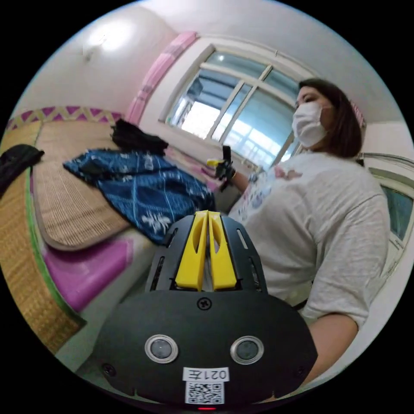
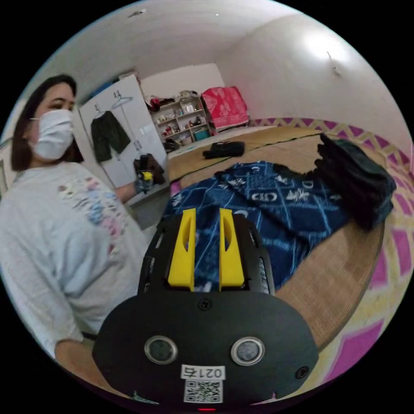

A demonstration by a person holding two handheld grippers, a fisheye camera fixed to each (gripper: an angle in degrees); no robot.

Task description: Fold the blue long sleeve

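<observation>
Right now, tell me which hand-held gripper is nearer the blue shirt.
Right. The right hand-held gripper hangs just over the blue shirt at its near edge; the left hand-held gripper is held off the bed, short of it.

One blue patterned garment [image 2: 276, 202] spread on one woven mat [image 2: 340, 276], one stack of dark folded clothes [image 2: 353, 181] beside it, one more dark bundle [image 2: 224, 148] further back. Two yellow-jawed grippers, left [image 1: 208, 215] and right [image 2: 206, 213], and one person [image 1: 327, 224]. One shelf unit [image 2: 179, 118], one hanging dark garment [image 2: 108, 133], one window [image 1: 233, 112].
</observation>
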